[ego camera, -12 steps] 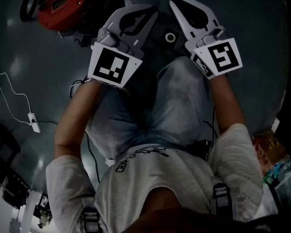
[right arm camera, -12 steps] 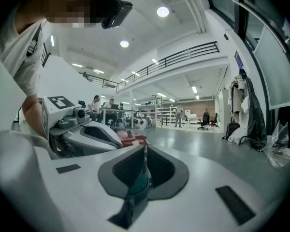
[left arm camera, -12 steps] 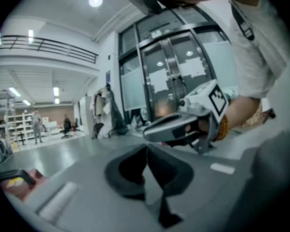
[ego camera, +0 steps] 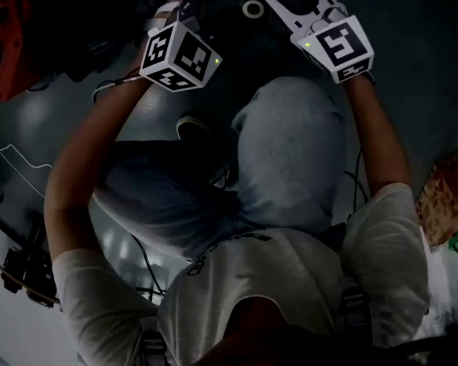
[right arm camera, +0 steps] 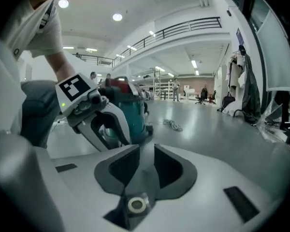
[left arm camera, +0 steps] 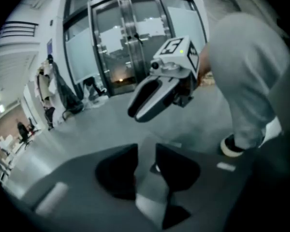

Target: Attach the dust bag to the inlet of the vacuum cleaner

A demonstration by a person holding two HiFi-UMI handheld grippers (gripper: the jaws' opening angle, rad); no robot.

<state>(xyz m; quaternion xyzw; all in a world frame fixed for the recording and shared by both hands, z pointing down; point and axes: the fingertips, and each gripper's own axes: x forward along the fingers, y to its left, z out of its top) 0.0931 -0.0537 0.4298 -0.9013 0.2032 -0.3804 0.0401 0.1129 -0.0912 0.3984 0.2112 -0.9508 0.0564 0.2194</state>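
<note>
Teal vacuum cleaner point(right arm camera: 133, 115) stands on the floor just behind my left gripper point(left arm camera: 146, 152), its jaws partly apart on nothing, while my right gripper point(right arm camera: 146, 153) gapes narrower, likewise empty.

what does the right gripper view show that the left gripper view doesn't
Only the right gripper view: the teal vacuum cleaner with its red top, behind the left gripper; a cable on the ground; ceiling lights; a balcony railing.
Only the left gripper view: glass doors, the right gripper, and the person's trouser leg and shoe.
Both: the grey floor, and that gripper's own tongs standing apart with nothing between them.
</note>
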